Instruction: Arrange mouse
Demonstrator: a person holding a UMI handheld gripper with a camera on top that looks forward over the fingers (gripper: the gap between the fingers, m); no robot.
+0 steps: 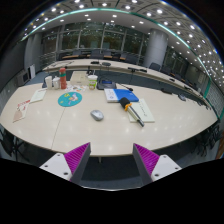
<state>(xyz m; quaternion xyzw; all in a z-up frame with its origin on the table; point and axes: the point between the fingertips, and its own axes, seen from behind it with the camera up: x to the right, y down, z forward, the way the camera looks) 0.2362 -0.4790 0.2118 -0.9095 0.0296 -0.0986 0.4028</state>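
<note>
A small grey mouse lies on the pale table, well beyond my fingers and slightly left of the gap between them. A round blue mouse mat lies further back and to the left of the mouse. My gripper hangs above the table's near edge, open, with nothing between its two purple pads.
Right of the mouse lie a blue book on papers and a dark tool with a yellow end. Cups and bottles stand at the back left, papers at the far left. Chairs and further desks stand behind.
</note>
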